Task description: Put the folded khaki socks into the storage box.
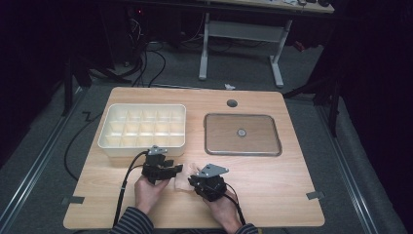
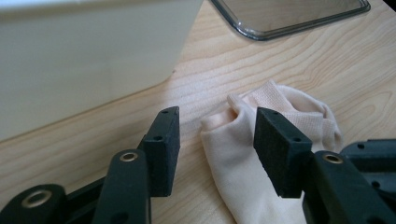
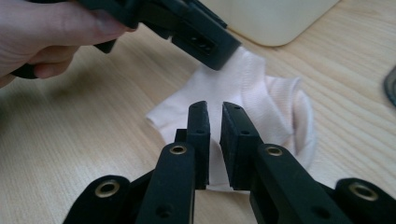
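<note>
One pale peach sock (image 2: 243, 154), soft knit, was found lying crumpled and partly folded on the wooden table (image 1: 272, 180), near its front edge, just before the white divided box (image 1: 141, 129).

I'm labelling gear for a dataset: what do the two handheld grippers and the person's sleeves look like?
Both the left gripper and right gripper are black, each topped by a grey three-cornered plate and trailing a black cable. Their jaws are flat, rectangular black pads on arms with brass-coloured rivets. The dark striped sleeves cover the forearms.
</note>
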### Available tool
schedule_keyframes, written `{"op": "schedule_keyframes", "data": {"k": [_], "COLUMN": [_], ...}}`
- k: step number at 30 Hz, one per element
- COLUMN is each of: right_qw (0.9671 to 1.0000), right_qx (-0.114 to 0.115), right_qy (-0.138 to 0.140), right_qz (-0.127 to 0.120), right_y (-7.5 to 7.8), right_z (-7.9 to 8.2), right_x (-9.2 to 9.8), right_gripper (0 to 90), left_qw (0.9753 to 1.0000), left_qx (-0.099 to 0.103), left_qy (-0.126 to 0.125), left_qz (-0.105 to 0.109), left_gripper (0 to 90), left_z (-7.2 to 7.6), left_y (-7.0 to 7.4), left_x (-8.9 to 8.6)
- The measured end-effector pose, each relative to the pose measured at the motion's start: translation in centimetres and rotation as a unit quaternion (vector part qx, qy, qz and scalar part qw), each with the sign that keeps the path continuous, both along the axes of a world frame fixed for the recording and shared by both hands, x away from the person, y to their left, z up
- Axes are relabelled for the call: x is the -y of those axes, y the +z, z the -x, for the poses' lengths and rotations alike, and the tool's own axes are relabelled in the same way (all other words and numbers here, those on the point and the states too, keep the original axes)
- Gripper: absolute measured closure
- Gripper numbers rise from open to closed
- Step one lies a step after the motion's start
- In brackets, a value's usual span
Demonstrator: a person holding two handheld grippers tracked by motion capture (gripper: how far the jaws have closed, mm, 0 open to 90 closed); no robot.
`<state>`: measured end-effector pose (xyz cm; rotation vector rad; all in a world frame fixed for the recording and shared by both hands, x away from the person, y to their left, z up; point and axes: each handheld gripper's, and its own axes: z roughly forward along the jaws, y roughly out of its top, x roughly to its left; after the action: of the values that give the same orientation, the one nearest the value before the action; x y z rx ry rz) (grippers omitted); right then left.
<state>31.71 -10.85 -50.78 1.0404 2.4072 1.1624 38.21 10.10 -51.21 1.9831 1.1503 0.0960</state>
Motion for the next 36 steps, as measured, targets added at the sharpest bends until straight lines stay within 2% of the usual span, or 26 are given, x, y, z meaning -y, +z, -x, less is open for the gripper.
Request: {"op": "schedule_keyframes", "data": {"k": [2,6,8,10,13,17,21,26,29,33,34,36], "right_qw": [1.0000,0.9997,0.9997,0.9995,0.9995,0.9994,0.9996,0.9995,0.9992,0.9992,0.9992,0.9993], "right_qx": [0.000,-0.003,-0.003,-0.003,-0.007,-0.005,-0.004,-0.003,-0.003,-0.004,-0.004,-0.004], "right_qy": [0.001,0.003,0.003,0.005,0.002,0.004,0.006,0.005,0.006,0.008,0.009,0.009], "right_qz": [0.009,0.025,0.025,0.031,0.031,0.033,0.029,0.031,0.040,0.038,0.038,0.037], "right_y": [-0.2,-0.8,-1.0,-1.3,-1.4,-1.5,-1.6,-1.6,-1.5,-1.5,-1.5,-1.5], "right_z": [0.1,0.2,0.2,0.1,0.1,0.1,0.1,0.1,0.2,0.2,0.2,0.2], "right_x": [-0.2,-0.6,-0.6,-0.5,-0.5,-0.5,-0.4,-0.4,-0.6,-0.7,-0.8,-0.8], "right_gripper": [82.6,83.7,84.0,84.5,84.6,84.6,84.5,84.6,84.6,84.6,84.6,84.6], "left_qw": [0.9999,0.9998,0.9997,0.9998,0.9999,0.9997,0.9997,0.9996,0.9994,0.9993,0.9990,0.9989], "left_qx": [-0.002,-0.015,-0.020,-0.018,-0.015,-0.020,-0.018,-0.016,-0.016,-0.012,-0.012,-0.011], "left_qy": [0.007,0.012,0.010,0.006,-0.005,-0.014,-0.017,-0.022,-0.025,-0.028,-0.030,-0.031], "left_qz": [-0.007,-0.008,-0.008,-0.002,-0.007,-0.005,0.000,0.002,0.015,0.019,0.030,0.035], "left_gripper": [51.5,54.2,55.3,60.3,67.0,76.6,81.6,83.4,84.1,84.2,84.2,84.2], "left_z": [-0.1,-0.3,-0.4,-0.3,-0.3,-0.2,-0.2,-0.1,0.1,0.3,0.4,0.5], "left_y": [-0.3,-1.0,-1.2,-1.4,-1.4,-1.5,-1.5,-1.1,-0.6,-0.2,-0.1,0.0], "left_x": [0.0,-0.1,-0.1,-0.1,0.0,0.1,0.0,-0.2,-0.7,-0.9,-1.1,-1.1]}}
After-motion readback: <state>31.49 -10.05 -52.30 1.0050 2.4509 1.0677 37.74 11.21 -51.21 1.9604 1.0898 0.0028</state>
